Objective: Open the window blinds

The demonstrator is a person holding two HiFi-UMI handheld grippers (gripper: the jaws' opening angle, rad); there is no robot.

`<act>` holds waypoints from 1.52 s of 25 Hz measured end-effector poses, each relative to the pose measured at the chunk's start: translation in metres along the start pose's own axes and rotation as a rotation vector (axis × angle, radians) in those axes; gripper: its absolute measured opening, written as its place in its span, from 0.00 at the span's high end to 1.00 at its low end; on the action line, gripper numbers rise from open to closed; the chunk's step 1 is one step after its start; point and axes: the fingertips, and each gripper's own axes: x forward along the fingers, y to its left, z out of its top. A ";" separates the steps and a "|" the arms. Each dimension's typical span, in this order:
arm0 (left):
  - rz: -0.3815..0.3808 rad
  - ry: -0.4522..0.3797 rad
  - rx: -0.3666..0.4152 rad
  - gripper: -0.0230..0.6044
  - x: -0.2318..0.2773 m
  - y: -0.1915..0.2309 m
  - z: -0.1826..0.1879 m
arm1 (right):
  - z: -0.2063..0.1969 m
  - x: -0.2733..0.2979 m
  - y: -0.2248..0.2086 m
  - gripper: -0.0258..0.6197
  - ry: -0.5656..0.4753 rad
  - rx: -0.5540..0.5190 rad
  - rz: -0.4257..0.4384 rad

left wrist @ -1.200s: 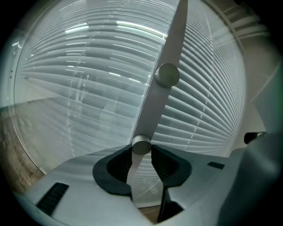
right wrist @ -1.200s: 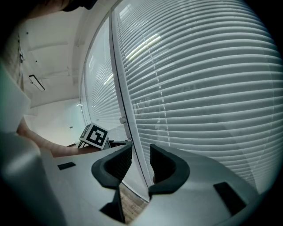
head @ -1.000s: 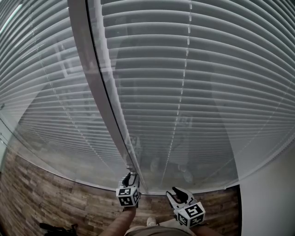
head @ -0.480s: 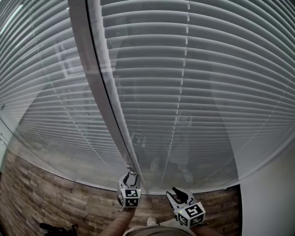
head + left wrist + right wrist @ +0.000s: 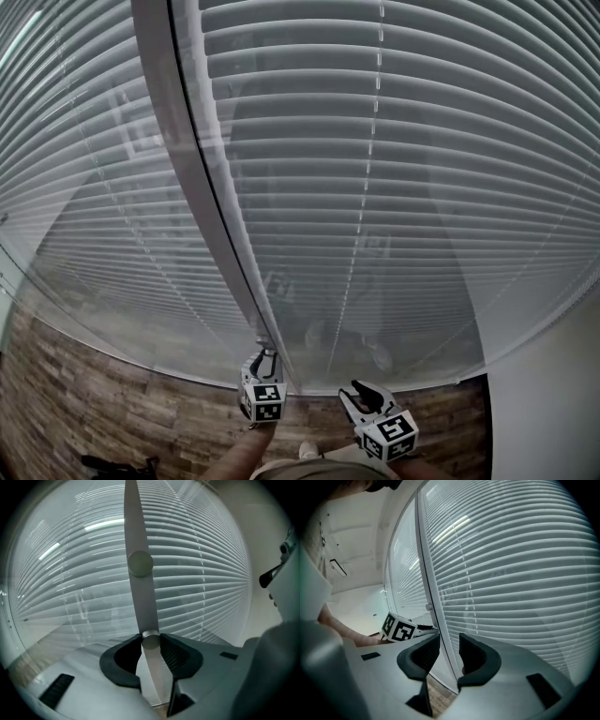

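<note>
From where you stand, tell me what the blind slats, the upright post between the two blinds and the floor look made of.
Slats: thin, smooth, off-white with a soft sheen; plastic or painted aluminium, the look leaves it open. Post: plain grey, even matte face; probably painted metal. Floor: brown planks with grain and staggered joints; wood or a wood-look laminate.
</note>
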 end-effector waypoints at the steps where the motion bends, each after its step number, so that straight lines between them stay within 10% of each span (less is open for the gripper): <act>1: -0.004 -0.001 -0.006 0.74 0.000 0.000 0.000 | 0.000 0.000 0.000 0.77 0.002 0.000 0.000; 38: -0.189 -0.017 -0.591 0.75 0.001 0.006 0.001 | -0.002 0.011 0.005 0.77 0.000 0.007 0.026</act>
